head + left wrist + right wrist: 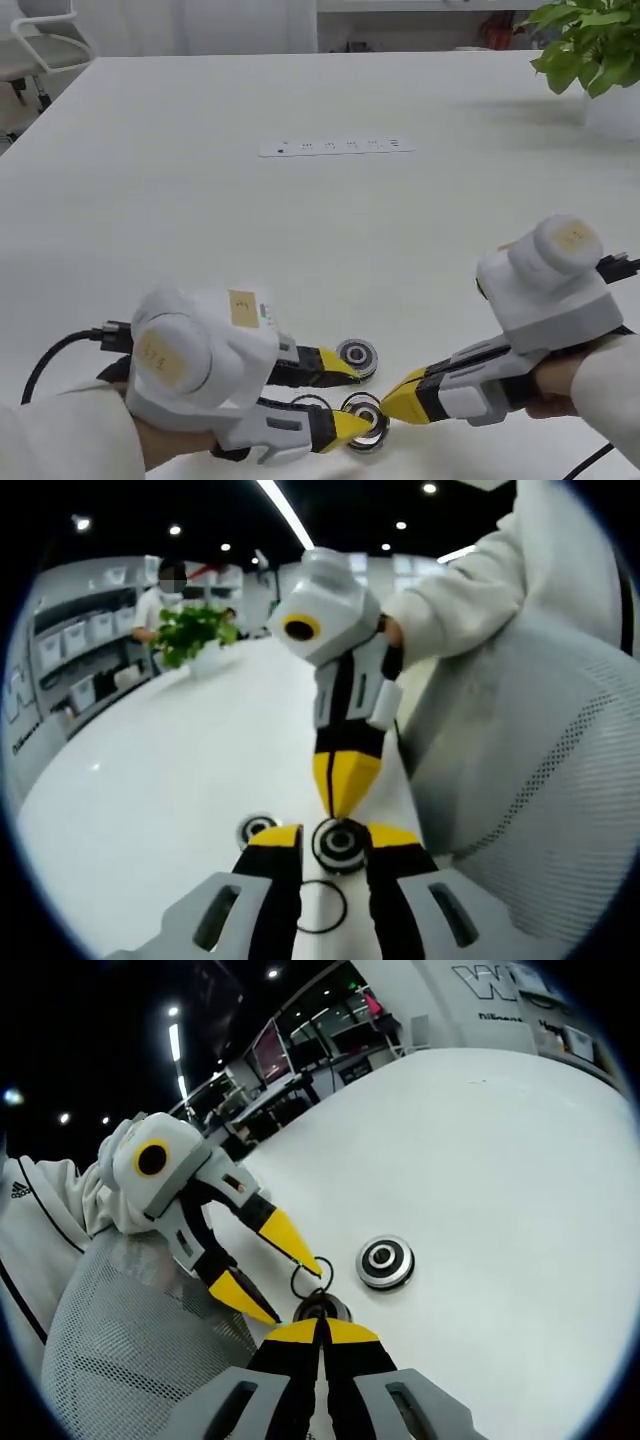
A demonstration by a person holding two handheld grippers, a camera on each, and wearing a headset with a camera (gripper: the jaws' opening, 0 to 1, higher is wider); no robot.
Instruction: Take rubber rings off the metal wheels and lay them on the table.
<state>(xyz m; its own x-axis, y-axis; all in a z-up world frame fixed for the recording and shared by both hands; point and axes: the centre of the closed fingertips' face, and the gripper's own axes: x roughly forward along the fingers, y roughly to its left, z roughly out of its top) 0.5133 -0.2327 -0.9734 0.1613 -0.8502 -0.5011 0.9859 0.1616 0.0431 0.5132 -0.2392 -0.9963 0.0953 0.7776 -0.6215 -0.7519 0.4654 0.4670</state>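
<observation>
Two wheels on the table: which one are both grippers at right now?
The nearer wheel, between the left gripper's open jaws, with the right gripper's shut tips at it. The other wheel sits apart, farther out.

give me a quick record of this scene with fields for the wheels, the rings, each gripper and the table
near wheel: flat on the table, black ring on its rim
far wheel: flat on the table, apart from both grippers, black ring on its rim
loose ring: off a wheel, flat on the table beside the near wheel
left gripper: jaws flank the near wheel; contact unclear
right gripper: jaws shut, tip at the near wheel's rim
table: white; power strip and plant farther back
</observation>
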